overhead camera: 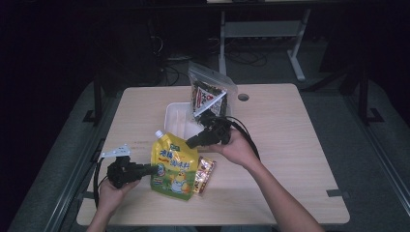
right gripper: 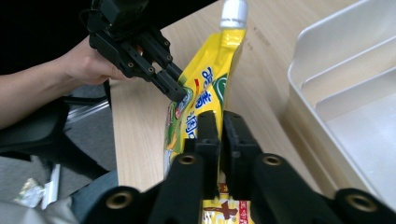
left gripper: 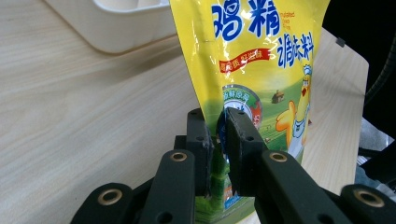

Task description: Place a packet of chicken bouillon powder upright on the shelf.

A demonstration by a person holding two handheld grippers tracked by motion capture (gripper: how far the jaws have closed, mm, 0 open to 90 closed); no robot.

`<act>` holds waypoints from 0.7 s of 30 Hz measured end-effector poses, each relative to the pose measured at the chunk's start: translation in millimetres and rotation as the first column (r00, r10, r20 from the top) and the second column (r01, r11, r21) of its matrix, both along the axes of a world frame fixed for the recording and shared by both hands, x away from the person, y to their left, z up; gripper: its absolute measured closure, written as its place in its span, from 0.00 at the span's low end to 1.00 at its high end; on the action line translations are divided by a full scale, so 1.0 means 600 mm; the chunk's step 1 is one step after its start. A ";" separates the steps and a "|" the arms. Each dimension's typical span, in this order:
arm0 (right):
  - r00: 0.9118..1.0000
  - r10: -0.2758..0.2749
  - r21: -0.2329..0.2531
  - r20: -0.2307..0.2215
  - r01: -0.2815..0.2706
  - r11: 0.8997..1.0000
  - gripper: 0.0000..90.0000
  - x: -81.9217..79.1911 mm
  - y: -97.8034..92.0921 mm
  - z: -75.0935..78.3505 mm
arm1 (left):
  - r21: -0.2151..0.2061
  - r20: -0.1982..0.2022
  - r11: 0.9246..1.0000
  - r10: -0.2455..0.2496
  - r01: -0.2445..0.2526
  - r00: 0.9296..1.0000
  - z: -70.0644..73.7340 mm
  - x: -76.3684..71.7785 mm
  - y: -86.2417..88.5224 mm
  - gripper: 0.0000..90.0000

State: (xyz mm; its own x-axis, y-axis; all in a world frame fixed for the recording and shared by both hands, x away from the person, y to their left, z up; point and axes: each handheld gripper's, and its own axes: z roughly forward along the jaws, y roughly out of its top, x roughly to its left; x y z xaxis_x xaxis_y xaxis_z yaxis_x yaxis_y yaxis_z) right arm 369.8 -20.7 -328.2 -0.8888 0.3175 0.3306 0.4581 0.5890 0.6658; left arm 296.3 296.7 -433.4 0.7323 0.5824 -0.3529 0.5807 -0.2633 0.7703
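The high view is dim, its surroundings nearly black; the table [overhead camera: 290, 125] is evenly lit, perhaps from overhead. Both gripper views are brighter, with jaws slightly soft.

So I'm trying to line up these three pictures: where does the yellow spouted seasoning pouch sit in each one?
High view: the yellow spouted pouch stands lower centre, between the two grippers.
Left gripper view: it rises top centre to right, its lower edge pinched between the left gripper jaws.
Right gripper view: it runs up the centre, white cap at top, behind the right gripper jaws.
Shared landmark: the white divided tray, just beyond the pouch.
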 end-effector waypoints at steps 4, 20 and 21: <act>0.999 0.033 -0.031 -0.036 -0.034 0.999 0.83 0.016 0.013 -0.011 | 0.010 0.016 1.000 -0.013 0.013 1.000 0.003 -0.001 -0.003 0.89; 0.995 0.098 -0.144 -0.036 -0.102 0.984 0.91 0.028 0.064 0.003 | 0.007 0.018 0.999 -0.039 0.039 0.999 0.005 0.000 -0.004 0.89; 0.994 0.097 -0.163 -0.041 -0.102 0.981 0.91 0.029 0.067 0.003 | 0.003 0.019 0.999 -0.041 0.041 0.999 0.005 0.000 -0.004 0.89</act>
State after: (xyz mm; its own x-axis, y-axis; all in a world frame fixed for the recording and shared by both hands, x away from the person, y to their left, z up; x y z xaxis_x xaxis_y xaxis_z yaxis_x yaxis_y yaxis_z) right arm 387.2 19.6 -326.5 -0.9084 0.2803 0.3103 0.4112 0.7332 0.5416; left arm 296.1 294.4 -430.7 0.7622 0.5524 -0.3374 0.5546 -0.2885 0.7805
